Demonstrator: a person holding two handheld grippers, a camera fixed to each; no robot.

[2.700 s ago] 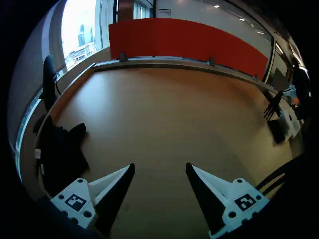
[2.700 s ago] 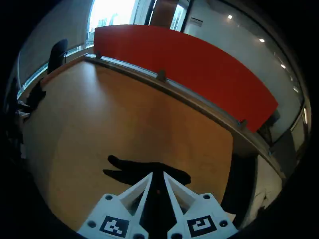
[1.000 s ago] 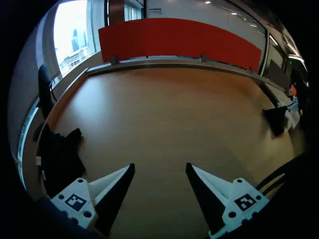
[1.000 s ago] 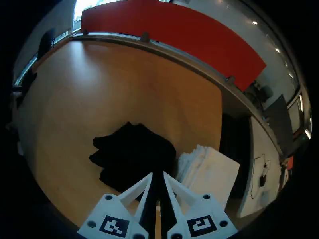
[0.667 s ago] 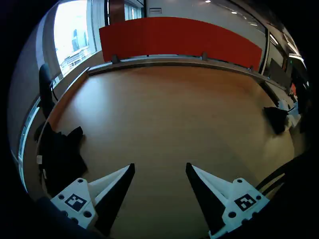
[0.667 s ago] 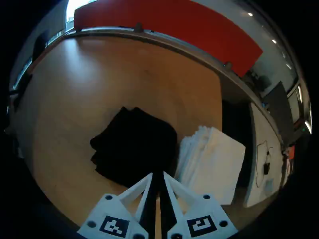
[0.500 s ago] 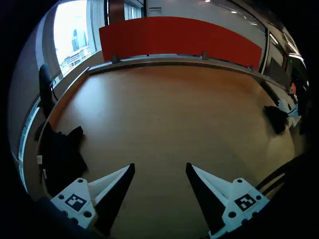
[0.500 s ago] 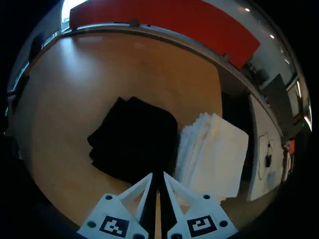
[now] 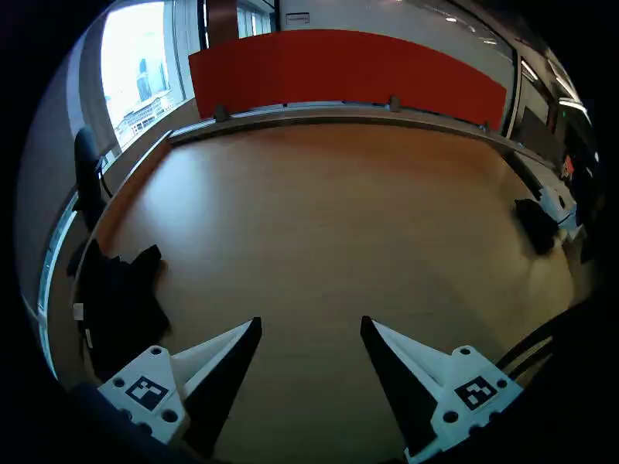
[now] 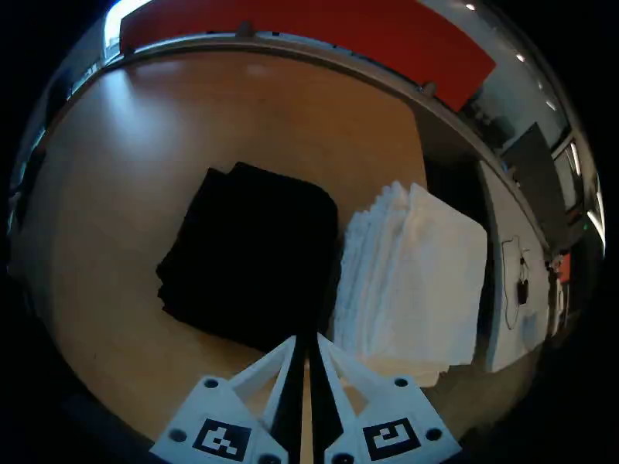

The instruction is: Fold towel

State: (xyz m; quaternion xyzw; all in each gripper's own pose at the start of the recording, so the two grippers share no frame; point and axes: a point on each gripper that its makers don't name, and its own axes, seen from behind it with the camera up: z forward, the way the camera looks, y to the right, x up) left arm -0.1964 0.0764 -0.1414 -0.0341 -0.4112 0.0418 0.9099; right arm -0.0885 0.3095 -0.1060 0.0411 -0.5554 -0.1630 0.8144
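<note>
A stack of folded black towels point(image 10: 251, 251) lies on the wooden table point(image 10: 139, 155), with a stack of folded white towels point(image 10: 418, 278) just to its right. My right gripper point(image 10: 307, 338) is shut, its tips over the near edge of the black stack; I see nothing between its fingers. My left gripper point(image 9: 309, 321) hangs open above bare wood point(image 9: 325, 216). A loose heap of black cloth point(image 9: 116, 301) lies at the table's left edge in the left gripper view, and the black stack point(image 9: 536, 224) shows far off at the right.
A red partition point(image 9: 348, 73) runs along the table's far edge. A dark office chair point(image 9: 87, 166) stands by the windows on the left. Beyond the white stack, a white desk point(image 10: 514, 286) carries a cable.
The right gripper has swung toward the two stacks, which now look larger and nearer, and the black stack lies flatter. The left gripper has hardly moved and stays open.
</note>
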